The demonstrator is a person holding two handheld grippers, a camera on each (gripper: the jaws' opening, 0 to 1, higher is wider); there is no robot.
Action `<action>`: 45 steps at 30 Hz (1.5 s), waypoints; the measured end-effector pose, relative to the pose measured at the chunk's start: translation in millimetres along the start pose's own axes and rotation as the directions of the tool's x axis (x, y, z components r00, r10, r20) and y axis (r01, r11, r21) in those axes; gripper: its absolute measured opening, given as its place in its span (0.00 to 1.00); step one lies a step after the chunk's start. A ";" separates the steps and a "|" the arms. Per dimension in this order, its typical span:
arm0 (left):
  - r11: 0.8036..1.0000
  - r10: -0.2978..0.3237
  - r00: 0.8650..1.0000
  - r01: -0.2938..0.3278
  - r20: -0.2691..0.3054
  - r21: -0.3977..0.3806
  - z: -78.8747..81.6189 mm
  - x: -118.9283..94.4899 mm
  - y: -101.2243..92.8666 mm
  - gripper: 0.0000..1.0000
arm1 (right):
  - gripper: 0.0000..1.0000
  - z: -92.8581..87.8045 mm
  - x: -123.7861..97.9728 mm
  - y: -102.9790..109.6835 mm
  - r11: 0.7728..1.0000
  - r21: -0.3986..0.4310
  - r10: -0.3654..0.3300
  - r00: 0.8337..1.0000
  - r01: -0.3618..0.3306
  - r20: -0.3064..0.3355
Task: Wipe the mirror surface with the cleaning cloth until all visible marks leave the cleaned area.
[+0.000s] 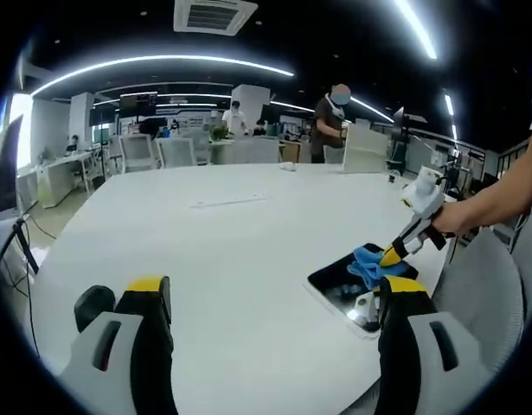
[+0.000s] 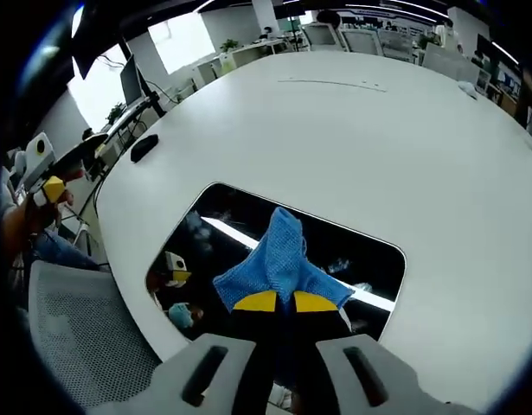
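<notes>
A dark rectangular mirror [image 1: 336,278] lies flat on the white round table [image 1: 231,251], close to its near edge. A blue cleaning cloth [image 1: 367,264] rests on the glass. My right gripper [image 1: 392,255] comes in from the right with a hand behind it, shut on that cloth. In the right gripper view the yellow tips of my right gripper [image 2: 285,301] pinch the blue cloth [image 2: 278,251], which is pressed on the mirror [image 2: 218,216]. Ceiling lights reflect in the glass. My left gripper [image 1: 276,294] hovers over the table left of the mirror, jaws wide apart and holding nothing.
A grey mesh chair [image 2: 71,341] stands by the table edge beside the mirror. A small black object [image 2: 144,147] lies near the table [image 2: 352,138] rim. Office chairs [image 1: 175,151] and several people [image 1: 329,121] are at the far side.
</notes>
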State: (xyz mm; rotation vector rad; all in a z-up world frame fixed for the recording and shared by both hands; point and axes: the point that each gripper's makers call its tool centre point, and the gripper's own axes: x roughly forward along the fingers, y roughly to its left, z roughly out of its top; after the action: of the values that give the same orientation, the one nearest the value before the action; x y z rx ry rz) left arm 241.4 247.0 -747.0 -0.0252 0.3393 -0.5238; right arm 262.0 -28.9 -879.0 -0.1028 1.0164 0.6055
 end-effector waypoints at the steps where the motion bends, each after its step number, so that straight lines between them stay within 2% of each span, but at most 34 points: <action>1: 1.000 0.000 1.000 0.000 -0.001 -0.003 -0.6 0.5 -0.4 0.99 | 0.00 -0.3 -0.4 -1.0 1.000 0.001 -0.001 1.000 0.001 0.000; 13: 1.000 -0.003 1.000 0.002 -0.006 -0.005 -5.6 5.9 -2.1 0.99 | 0.00 -10.9 -13.6 -30.2 0.998 0.055 -0.030 1.000 0.030 -0.001; 24: 1.000 0.004 1.000 -0.004 -0.023 -0.005 -9.3 6.9 -4.3 0.99 | 0.00 -16.7 -20.7 -43.5 0.997 0.056 -0.044 0.999 0.045 -0.016; 26: 1.000 0.005 1.000 -0.005 -0.024 -0.002 -9.1 6.6 -4.5 0.99 | 0.00 -18.8 -23.1 -48.6 0.996 0.068 -0.047 0.999 0.048 -0.020; 29: 1.000 0.001 1.000 -0.001 -0.027 0.003 -11.1 5.5 -6.5 0.99 | 0.00 -21.4 -25.6 -53.3 0.984 0.167 -0.053 0.998 0.057 -0.030; 30: 1.000 -0.004 1.000 0.004 -0.026 0.000 -12.2 5.3 -7.5 0.99 | 0.00 -21.4 -25.6 -53.7 0.983 0.173 -0.052 0.998 0.057 -0.031; 32: 1.000 -0.016 1.000 0.015 -0.021 -0.005 -15.3 4.3 -10.1 0.99 | 0.00 -21.6 -25.9 -53.2 0.988 0.141 -0.061 0.997 0.066 -0.036; 36: 1.000 -0.017 0.999 0.017 -0.048 0.004 -23.8 3.6 -8.4 0.99 | 0.00 -22.5 -25.6 -52.4 0.989 0.128 -0.065 0.997 0.068 -0.030; 40: 1.000 -0.015 1.000 0.015 -0.022 -0.026 -19.3 3.8 -3.2 0.99 | 0.00 -21.9 -24.5 -53.1 0.991 0.110 -0.072 0.997 0.075 -0.027; 45: 1.000 -0.008 1.000 0.008 -0.025 -0.012 -18.2 5.6 -1.1 0.99 | 0.00 -21.3 -24.2 -54.3 0.992 0.099 -0.079 0.997 0.080 -0.010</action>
State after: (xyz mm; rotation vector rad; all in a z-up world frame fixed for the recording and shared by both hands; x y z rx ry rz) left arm 239.4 244.3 -765.8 -0.0319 0.3670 -0.5305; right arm 264.7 -92.0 -881.0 -0.0571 1.0413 0.4814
